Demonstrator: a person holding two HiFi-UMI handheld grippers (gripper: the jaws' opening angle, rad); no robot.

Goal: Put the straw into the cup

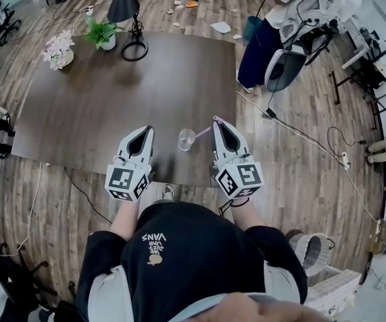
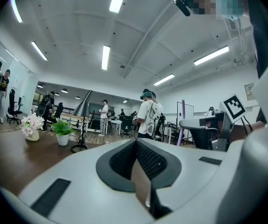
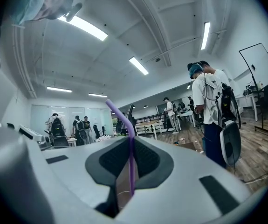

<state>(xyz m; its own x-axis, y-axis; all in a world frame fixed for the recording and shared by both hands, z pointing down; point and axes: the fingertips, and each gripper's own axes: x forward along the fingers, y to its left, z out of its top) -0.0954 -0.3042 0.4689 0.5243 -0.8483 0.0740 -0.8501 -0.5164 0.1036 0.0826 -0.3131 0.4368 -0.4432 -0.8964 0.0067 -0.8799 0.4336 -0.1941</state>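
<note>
A clear empty cup (image 1: 186, 139) stands near the front edge of the dark brown table (image 1: 112, 99), between my two grippers. My right gripper (image 1: 215, 119) is just right of the cup and shut on a purple bendy straw (image 1: 205, 132), whose free end slants down-left toward the cup. In the right gripper view the straw (image 3: 131, 162) stands upright between the jaws, its bent top leaning left. My left gripper (image 1: 150, 129) hovers left of the cup, apart from it, jaws together with nothing in them. Both grippers point level over the table.
At the table's far edge stand a black desk lamp (image 1: 129, 19), a potted green plant (image 1: 102, 33) and a vase of pale flowers (image 1: 58, 49). A person (image 1: 280, 25) with equipment stands beyond the far right corner. Cables and scraps lie on the wooden floor.
</note>
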